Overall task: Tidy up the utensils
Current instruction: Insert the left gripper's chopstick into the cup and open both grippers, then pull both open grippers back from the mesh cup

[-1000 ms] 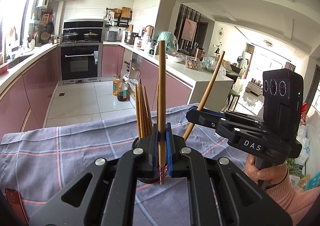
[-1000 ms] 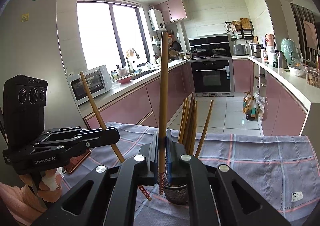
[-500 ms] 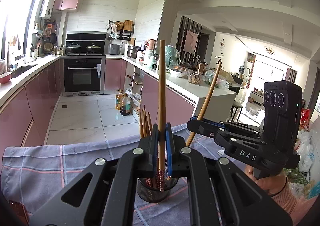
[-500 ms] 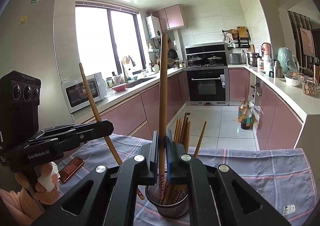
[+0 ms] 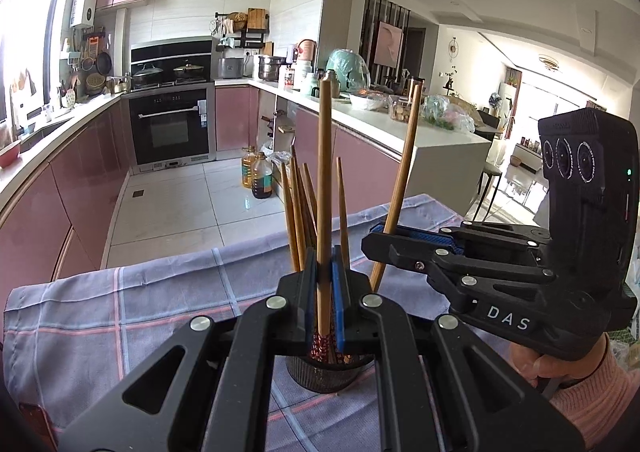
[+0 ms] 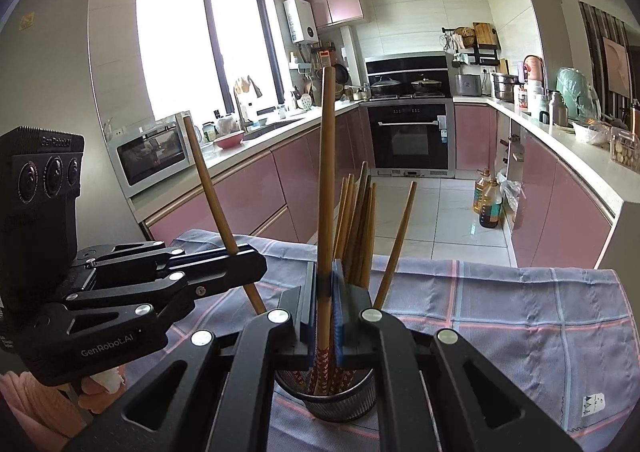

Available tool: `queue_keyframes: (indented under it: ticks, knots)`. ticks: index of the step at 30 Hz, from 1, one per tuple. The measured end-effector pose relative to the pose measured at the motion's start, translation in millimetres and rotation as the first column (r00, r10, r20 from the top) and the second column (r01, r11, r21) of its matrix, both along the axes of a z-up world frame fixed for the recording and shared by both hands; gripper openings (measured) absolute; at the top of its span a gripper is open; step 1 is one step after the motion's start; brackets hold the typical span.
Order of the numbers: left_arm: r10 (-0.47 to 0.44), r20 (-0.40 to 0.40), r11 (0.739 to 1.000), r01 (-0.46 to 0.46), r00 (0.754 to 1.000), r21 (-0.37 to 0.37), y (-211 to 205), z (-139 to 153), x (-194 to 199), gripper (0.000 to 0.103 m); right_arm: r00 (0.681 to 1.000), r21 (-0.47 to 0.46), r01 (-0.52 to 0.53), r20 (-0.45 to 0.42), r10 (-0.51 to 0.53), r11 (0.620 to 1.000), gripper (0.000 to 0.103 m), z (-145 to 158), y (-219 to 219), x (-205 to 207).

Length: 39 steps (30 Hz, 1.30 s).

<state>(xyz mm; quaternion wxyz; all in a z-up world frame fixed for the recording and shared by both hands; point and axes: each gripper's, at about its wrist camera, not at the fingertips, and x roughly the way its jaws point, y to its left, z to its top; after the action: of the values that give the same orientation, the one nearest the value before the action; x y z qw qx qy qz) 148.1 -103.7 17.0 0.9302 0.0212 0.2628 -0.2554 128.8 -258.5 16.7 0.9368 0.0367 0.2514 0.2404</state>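
Note:
My left gripper (image 5: pixel 325 280) is shut on a wooden chopstick (image 5: pixel 323 188), held upright with its patterned end just inside the dark mesh holder (image 5: pixel 328 372). My right gripper (image 6: pixel 325 284) is shut on a second chopstick (image 6: pixel 327 180), its patterned end inside the same holder (image 6: pixel 340 404). Several chopsticks (image 5: pixel 298 212) stand in the holder. Each gripper shows in the other's view: the right one (image 5: pixel 384 240) with its tilted chopstick (image 5: pixel 402 168), the left one (image 6: pixel 244 264) with its tilted chopstick (image 6: pixel 208 184).
The holder stands on a table under a grey-blue checked cloth (image 6: pixel 520 316). A phone (image 5: pixel 34 426) lies at the cloth's left edge. Pink kitchen cabinets (image 6: pixel 256 188), an oven (image 6: pixel 410 136) and oil bottles (image 6: pixel 488 200) on the floor lie beyond.
Both grippers have come down towards the holder with their chopsticks; the patterned ends now sit in its mouth. The holder shows closer and lower in both views.

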Motion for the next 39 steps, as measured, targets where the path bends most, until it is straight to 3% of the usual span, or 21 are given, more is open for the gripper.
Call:
queue_keyframes:
  ticks: [14,20,23,28,30,33,34,39]
  knots:
    - [0.003,-0.058,0.999,0.000,0.998,0.047,-6.1,-18.6,27.6,0.008,0.995,-0.022,0.011,-0.097,-0.013,1.000,0.008,-27.4,6.9,19.0]
    - [0.007,-0.089,0.999,-0.004,0.996,0.034,-5.8,-23.8,37.6,0.008,0.993,-0.022,0.034,-0.113,-0.036,0.999,0.010,-30.4,7.8,21.9]
    - [0.012,-0.094,0.999,-0.009,0.996,0.031,-2.5,-26.4,40.1,0.015,0.993,-0.027,0.040,-0.106,-0.043,0.999,0.014,-29.7,7.9,19.9]
    - [0.034,-0.101,0.999,-0.036,0.994,-0.019,14.6,-27.8,33.5,0.021,0.996,-0.030,0.047,-0.077,-0.050,0.998,0.033,-25.4,7.5,8.8]
    - [0.051,-0.094,0.998,-0.055,0.994,-0.041,24.3,-27.3,25.8,0.036,0.997,-0.028,0.048,-0.063,-0.050,0.998,0.046,-24.2,8.0,1.9]
    - [0.089,-0.060,0.994,-0.093,0.994,-0.056,38.4,-25.4,9.4,0.046,0.998,-0.029,0.054,-0.038,-0.055,0.998,0.058,-22.8,10.5,-10.0]
    - [0.105,-0.045,0.993,-0.107,0.993,-0.058,43.1,-25.0,2.6,0.050,0.998,-0.032,0.060,-0.029,-0.061,0.998,0.067,-23.2,11.9,-13.1]
    - [0.216,0.040,0.976,-0.215,0.975,-0.042,67.6,-24.8,-26.0,0.086,0.994,-0.032,0.107,0.025,-0.106,0.994,0.095,-26.1,14.8,-31.3]
